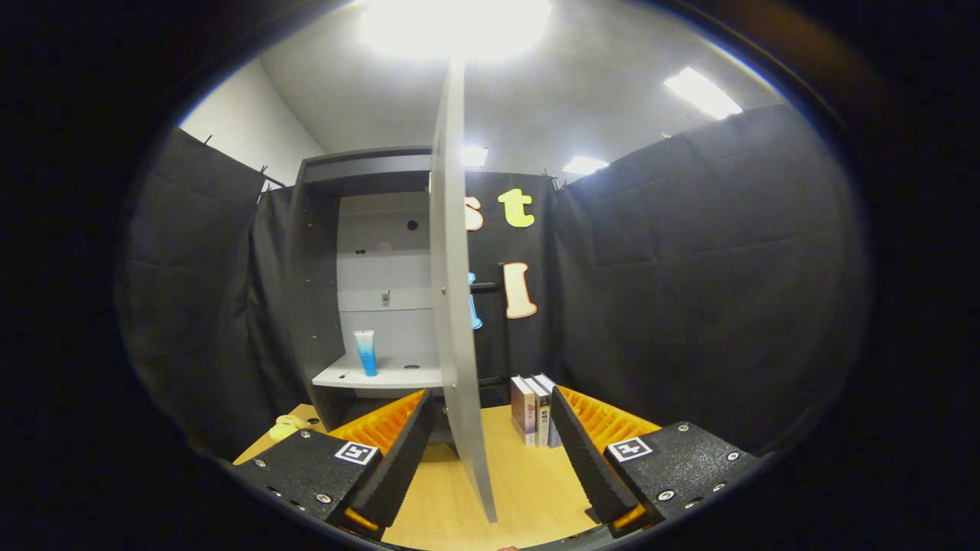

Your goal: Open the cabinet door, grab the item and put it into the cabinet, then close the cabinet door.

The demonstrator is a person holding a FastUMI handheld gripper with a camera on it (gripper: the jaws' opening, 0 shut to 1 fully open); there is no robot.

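A grey cabinet (321, 291) is seen standing at the far left of a light wooden table (528, 490), against the black cloth wall of the booth. Its door (453, 291) is swung wide open and is viewed almost edge-on, so that it appears as a tall, thin grey panel rising from near the table surface to well above the cabinet top. The lower edge of the door reaches forward into the gap between the two fingers of the gripper (490, 451).

The gripper is held spread wide apart, with the door edge passing between the fingers nearer to the left one; whether either finger is touching the door cannot be told. Nothing is gripped between them.

Inside the cabinet, a pale shelf (383, 376) is visible to the left of the door. A small tube (366, 352), white at the top and blue toward the bottom, is placed upright on this shelf, toward its left side and well beyond the fingers. The grey back panel of the cabinet is seen behind it.

To the right of the door, a few books (534, 409) are stood upright on the table near the far wall, just beyond the right finger. A small yellowish object (285, 427) is lying on the table at the near left, beside the cabinet base; what it is cannot be made out. Bright ceiling lights are seen overhead.
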